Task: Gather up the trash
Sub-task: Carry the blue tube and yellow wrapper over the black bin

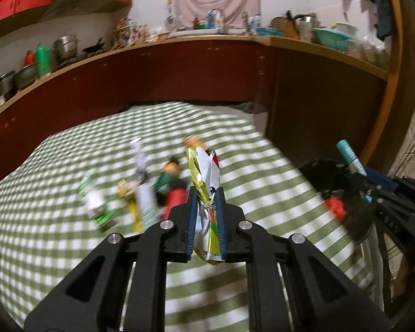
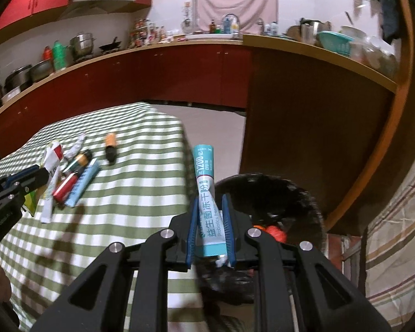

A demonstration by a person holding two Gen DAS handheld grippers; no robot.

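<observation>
My left gripper (image 1: 206, 193) is shut on a crumpled yellow and white foil wrapper (image 1: 204, 171), held above the green checked table (image 1: 69, 166). Beyond it lie several blurred trash items (image 1: 141, 193). My right gripper (image 2: 210, 202) is shut on a teal and white sachet stick (image 2: 206, 188), held over a black trash bin (image 2: 276, 199) at the table's right edge. In the right wrist view the trash pile (image 2: 72, 177) lies left of it, with the left gripper (image 2: 27, 179) over it. In the left wrist view the right gripper (image 1: 368, 182) with the sachet (image 1: 348, 155) is at far right.
An orange and black tube (image 2: 110, 149) lies apart on the table. Something orange (image 2: 275, 231) lies inside the bin. Red kitchen cabinets (image 2: 179, 74) with a cluttered counter run behind. A wooden counter end (image 2: 318, 138) stands by the bin. A plaid cloth (image 2: 395, 249) hangs at right.
</observation>
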